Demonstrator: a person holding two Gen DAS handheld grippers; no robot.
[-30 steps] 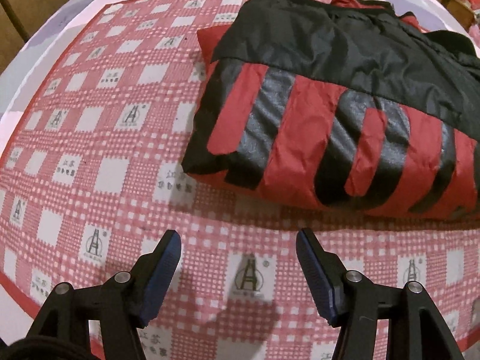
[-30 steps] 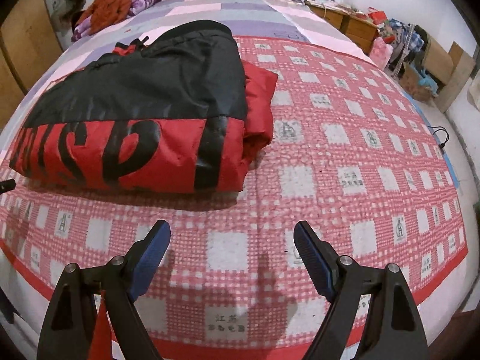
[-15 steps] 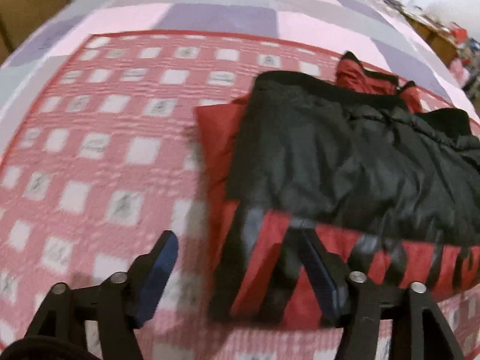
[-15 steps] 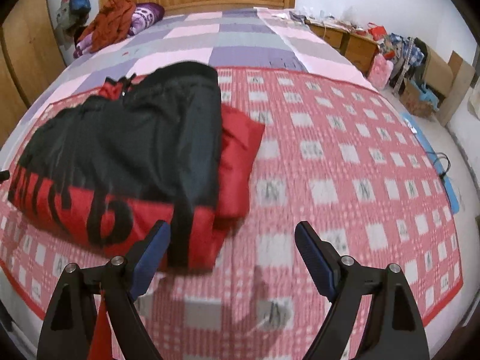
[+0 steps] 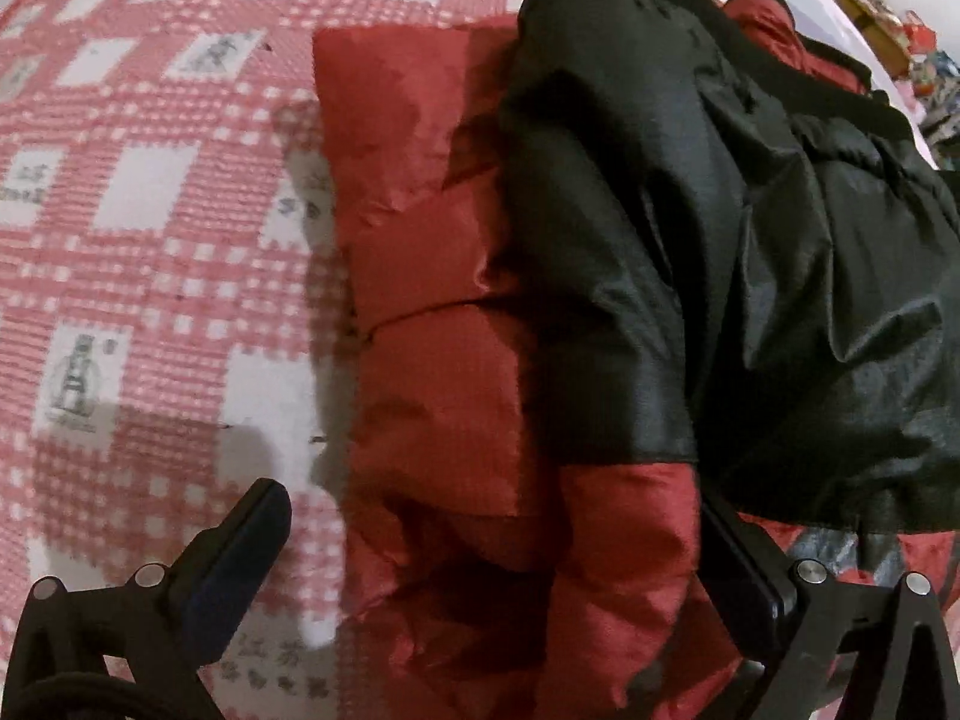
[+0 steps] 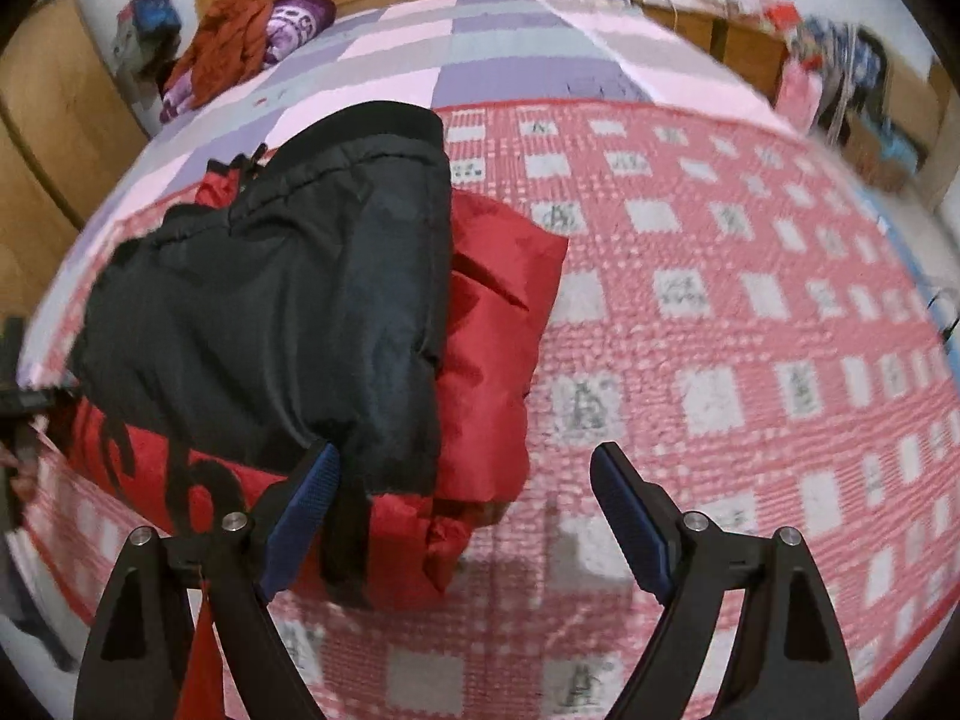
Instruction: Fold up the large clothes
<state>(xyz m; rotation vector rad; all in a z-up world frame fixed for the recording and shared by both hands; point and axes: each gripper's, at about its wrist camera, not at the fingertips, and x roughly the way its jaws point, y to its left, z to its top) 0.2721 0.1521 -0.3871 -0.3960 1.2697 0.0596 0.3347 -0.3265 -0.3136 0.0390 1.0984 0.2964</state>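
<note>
The left black hand-held gripper (image 5: pixel 492 570) has its two blue-padded fingers spread wide, pointing forward and tilted downward. The right black hand-held gripper (image 6: pixel 465 510) is likewise spread wide, blue pads (image 6: pixel 303 510) facing inward, nothing clamped between them.

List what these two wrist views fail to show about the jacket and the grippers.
- Left wrist view: the jacket runs off the right and bottom edges; its lettering is cut off.
- Left hand-held gripper: its right finger sits partly behind jacket fabric, so contact is unclear.
- Right wrist view: motion blur smears the bedspread print; the right hand-held gripper covers the jacket's near corner.
</note>
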